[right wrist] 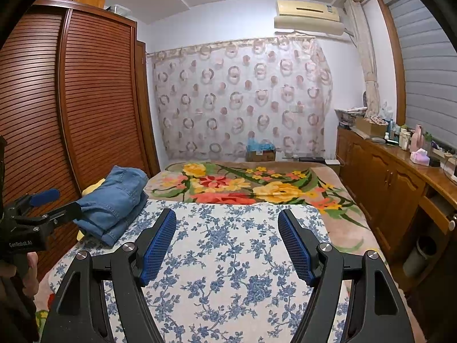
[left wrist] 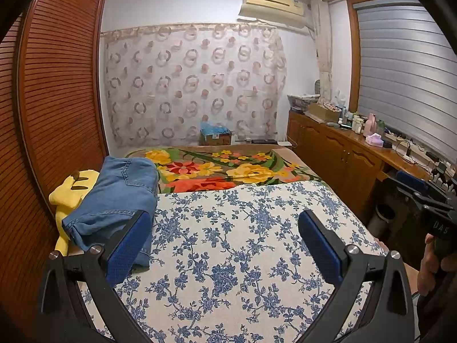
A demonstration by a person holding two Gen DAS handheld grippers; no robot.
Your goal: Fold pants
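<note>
Folded jeans [left wrist: 114, 197] sit at the left edge of the bed, on the blue-flowered sheet [left wrist: 228, 257], partly on top of a yellow plush toy [left wrist: 71, 191]; the left view shows much of the toy, the right view only a sliver of it behind the jeans [right wrist: 114, 200]. Left hand-held gripper [left wrist: 225, 243] has fingers spread wide, nothing between them, left pad just in front of the jeans' near corner. Right hand-held gripper [right wrist: 227, 245] also spread apart and empty, over bare sheet [right wrist: 228, 271]. Each view catches the other gripper at its frame edge, cut off. Wardrobe [left wrist: 57, 100] close on the left, cabinet [right wrist: 385, 185] on the right, floral blanket [left wrist: 228, 171] beyond. Items on the cabinet top too small to make out.
</note>
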